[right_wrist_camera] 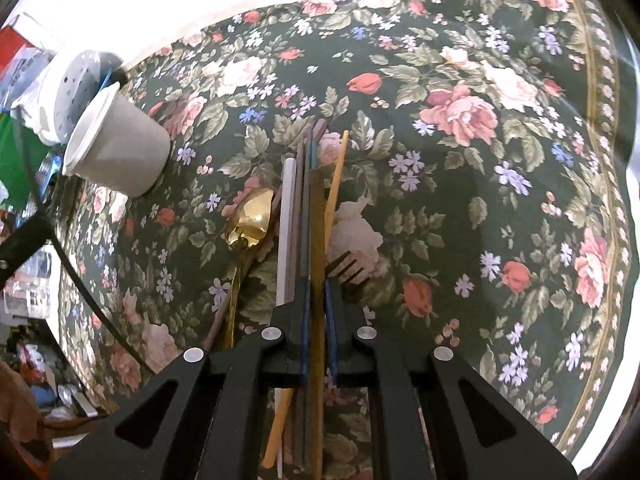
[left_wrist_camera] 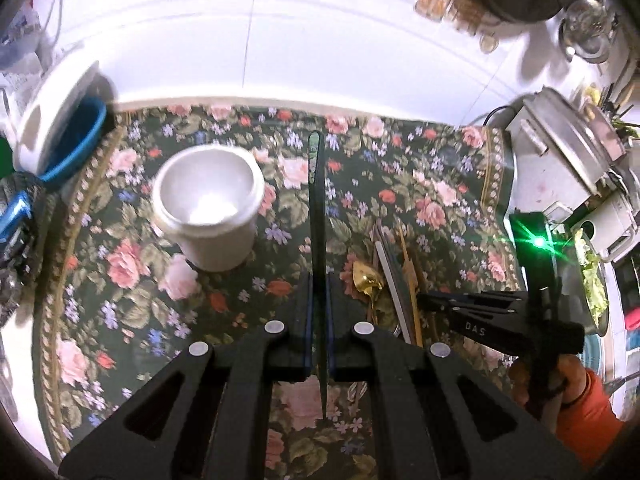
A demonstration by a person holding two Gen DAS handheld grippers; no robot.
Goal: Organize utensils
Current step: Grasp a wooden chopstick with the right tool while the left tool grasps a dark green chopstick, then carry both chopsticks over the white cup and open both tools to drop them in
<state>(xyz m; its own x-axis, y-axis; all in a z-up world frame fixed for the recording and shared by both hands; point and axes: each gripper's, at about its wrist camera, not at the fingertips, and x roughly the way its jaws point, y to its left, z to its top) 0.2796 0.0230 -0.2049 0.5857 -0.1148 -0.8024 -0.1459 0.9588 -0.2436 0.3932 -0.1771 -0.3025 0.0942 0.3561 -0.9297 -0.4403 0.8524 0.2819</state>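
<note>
Utensils split between two clamped grippers above floral cloth.

Left gripper clenched on one dark chopstick, lifted off the cloth, tip reaching ahead past the jaws. Ahead-left, standing open: white cup, empty. Just right of the jaws: gold spoon and bundled sticks. Right gripper pinched on brown chopstick within the pile; fork just right, spoon left. Wide bare cloth right and ahead; cloth edge beyond, white wall farther.
</note>
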